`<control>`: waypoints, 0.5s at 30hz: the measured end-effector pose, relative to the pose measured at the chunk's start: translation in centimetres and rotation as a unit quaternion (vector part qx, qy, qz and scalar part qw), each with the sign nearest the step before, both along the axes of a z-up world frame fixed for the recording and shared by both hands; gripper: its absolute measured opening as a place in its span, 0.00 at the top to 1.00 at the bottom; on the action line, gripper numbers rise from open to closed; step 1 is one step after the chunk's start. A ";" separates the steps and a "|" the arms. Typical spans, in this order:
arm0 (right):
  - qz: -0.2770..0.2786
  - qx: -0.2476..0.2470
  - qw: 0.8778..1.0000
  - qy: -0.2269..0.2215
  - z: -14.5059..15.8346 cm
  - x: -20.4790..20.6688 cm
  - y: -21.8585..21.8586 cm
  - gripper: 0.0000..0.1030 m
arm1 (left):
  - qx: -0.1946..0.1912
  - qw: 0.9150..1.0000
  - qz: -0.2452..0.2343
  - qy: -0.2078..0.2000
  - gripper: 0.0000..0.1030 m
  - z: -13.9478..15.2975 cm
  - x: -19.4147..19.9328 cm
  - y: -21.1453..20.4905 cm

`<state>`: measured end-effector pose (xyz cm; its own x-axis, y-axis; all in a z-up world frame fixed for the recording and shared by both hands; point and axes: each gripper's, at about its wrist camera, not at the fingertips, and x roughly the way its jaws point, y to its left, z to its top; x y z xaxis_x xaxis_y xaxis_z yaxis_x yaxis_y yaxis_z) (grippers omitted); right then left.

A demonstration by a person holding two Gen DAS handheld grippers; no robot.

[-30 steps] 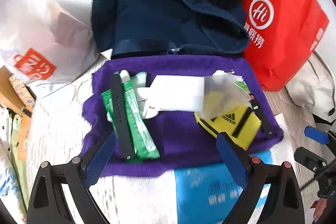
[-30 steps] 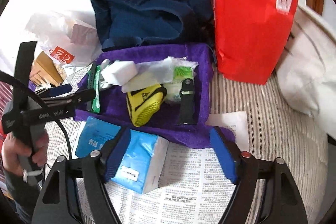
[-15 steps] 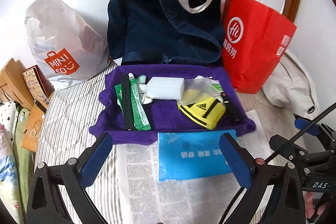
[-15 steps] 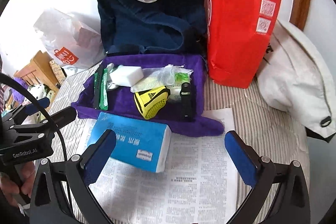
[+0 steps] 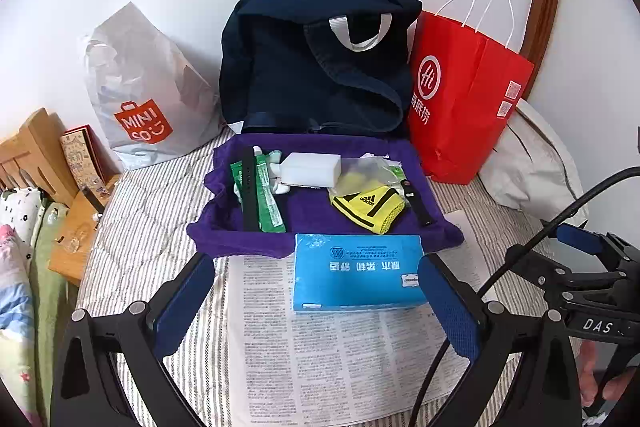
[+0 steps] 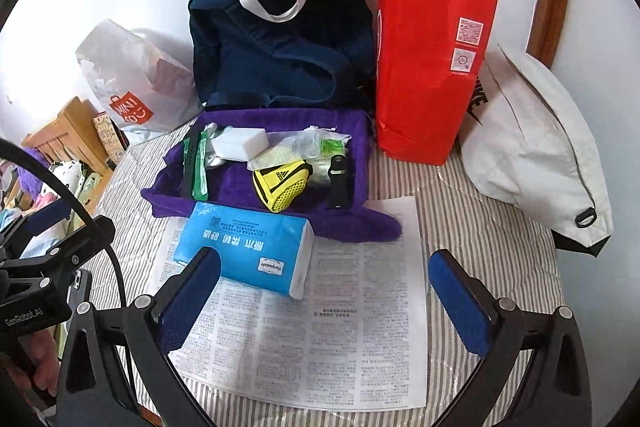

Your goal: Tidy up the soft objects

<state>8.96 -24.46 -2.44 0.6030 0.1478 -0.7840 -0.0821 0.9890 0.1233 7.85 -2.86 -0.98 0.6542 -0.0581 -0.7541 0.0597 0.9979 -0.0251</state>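
A purple towel [image 5: 320,217] lies spread on the bed. It carries a yellow mesh pouch [image 5: 368,205], a white sponge block [image 5: 312,169], green sachets [image 5: 270,199], a black strap [image 5: 249,195] and a clear plastic bag [image 5: 366,171]. In front of it a blue tissue pack [image 5: 356,271] rests on a newspaper [image 5: 340,359]. My left gripper [image 5: 314,267] hangs open above the paper, near the pack, with nothing between its pads. My right gripper [image 6: 324,259] is open too, the tissue pack [image 6: 248,247] just beyond its left finger.
A navy bag [image 5: 316,67] stands open behind the towel, against the wall. A red paper bag [image 5: 460,107] is to its right and a white shopping bag [image 5: 140,99] to its left. A white drawstring bag [image 6: 532,147] lies at the right. Wooden items [image 5: 36,147] sit at the bed's left edge.
Both grippers drew back and up from the towel, so more of the bed and bags shows. The right gripper's jaws spread wider. The tissue pack now lies clear of both grippers' pads.
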 end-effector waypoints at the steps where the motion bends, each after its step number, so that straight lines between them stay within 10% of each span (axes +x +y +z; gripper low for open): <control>1: -0.001 0.000 1.000 -0.001 0.1 -0.2 0.0 0.01 | 0.000 1.000 0.000 -0.001 0.00 0.1 -0.1 0.0; 15: 0.003 -0.005 1.000 -0.007 0.9 -1.0 0.5 0.01 | 0.006 1.000 0.003 -0.003 0.00 0.5 -0.7 0.2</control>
<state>7.93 -24.01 -1.56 0.6124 0.1428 -0.7775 -0.0886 0.9898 0.1120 7.19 -2.66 -0.49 0.6595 -0.0461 -0.7503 0.0544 0.9984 -0.0135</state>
